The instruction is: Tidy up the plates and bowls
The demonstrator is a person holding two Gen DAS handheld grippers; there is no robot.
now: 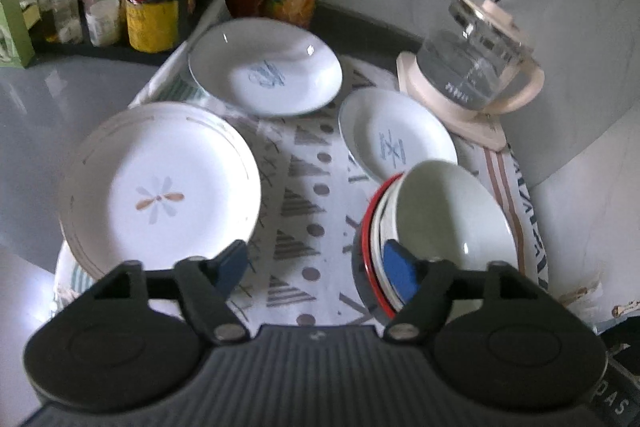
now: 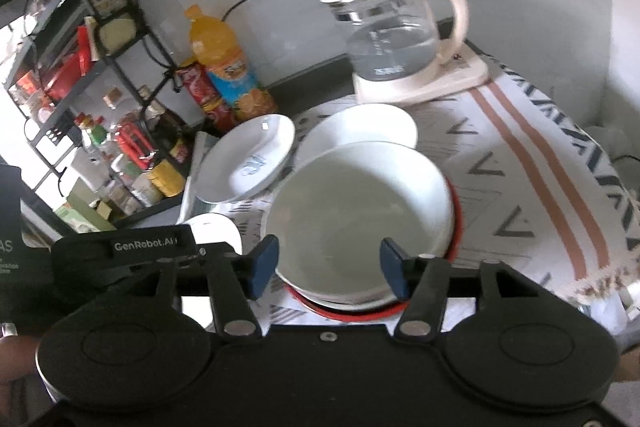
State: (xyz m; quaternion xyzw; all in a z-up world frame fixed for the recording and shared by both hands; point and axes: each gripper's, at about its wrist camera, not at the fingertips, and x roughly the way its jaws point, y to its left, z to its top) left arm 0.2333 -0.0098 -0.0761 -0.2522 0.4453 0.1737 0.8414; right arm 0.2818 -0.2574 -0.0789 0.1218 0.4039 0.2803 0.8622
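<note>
Left: big plates (image 1: pixel 160 187) stacked on the cloth (image 1: pixel 304 163), nearest your left gripper (image 1: pixel 316 267), fingers apart, empty. Middle: two loose plates, far one (image 1: pixel 266 67) and small one (image 1: pixel 396 135). Right: bowl stack (image 2: pixel 360 211) under your right gripper (image 2: pixel 328 263), fingers apart, empty. Likely next: grab a loose plate by the rim and lift it level.

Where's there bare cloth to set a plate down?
Bare cloth runs down the middle, between the flower plate and the bowl stack. More lies right of the stack, on the striped cloth. The back is crowded: two plates, kettle, bottles.
</note>
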